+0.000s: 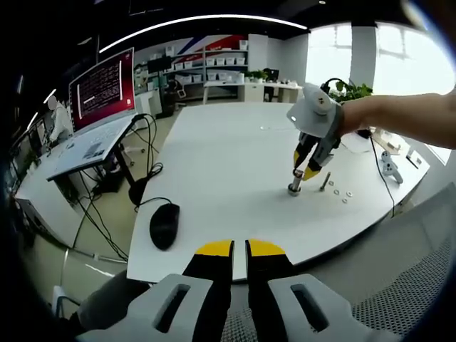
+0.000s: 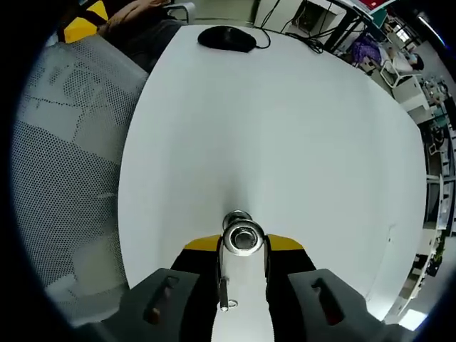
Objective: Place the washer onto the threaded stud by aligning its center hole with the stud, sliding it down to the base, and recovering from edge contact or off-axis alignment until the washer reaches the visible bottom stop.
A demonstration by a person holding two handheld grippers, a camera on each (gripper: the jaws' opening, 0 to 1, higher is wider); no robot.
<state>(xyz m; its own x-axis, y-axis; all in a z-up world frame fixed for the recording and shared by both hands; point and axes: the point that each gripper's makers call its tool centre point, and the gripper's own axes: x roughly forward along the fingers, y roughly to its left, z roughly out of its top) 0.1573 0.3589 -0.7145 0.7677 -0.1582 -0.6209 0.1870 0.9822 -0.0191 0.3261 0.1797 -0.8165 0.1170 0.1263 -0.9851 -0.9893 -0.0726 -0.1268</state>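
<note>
Left gripper view: left tool low at the near edge of the white table, its yellow-tipped jaws drawn narrow with only a thin gap, nothing between them. It hangs apart from the work, near a black computer mouse lying at the table's near-left corner.

Across the table, the right tool is held by a person's forearm coming in from the right, jaws pointing down at the stud, which stands upright on a small round base. Its jaw tips sit right at the top of the stud. Just right of it lie a loose bolt on its side and a few spare washers, flat on the table, close together.

Right gripper view: right tool looks straight down. Washer sits between the yellow jaw tips, shiny ring, hole facing the camera; jaws closed against its edges. Stud's base peeks out just beyond the washer. Cannot tell how far down the stud the washer sits.

Mouse at the far table edge here. Mesh chair back to the left, off the table.

Background, left gripper view: a monitor with red screen on a side desk, cables trailing to the floor.
</note>
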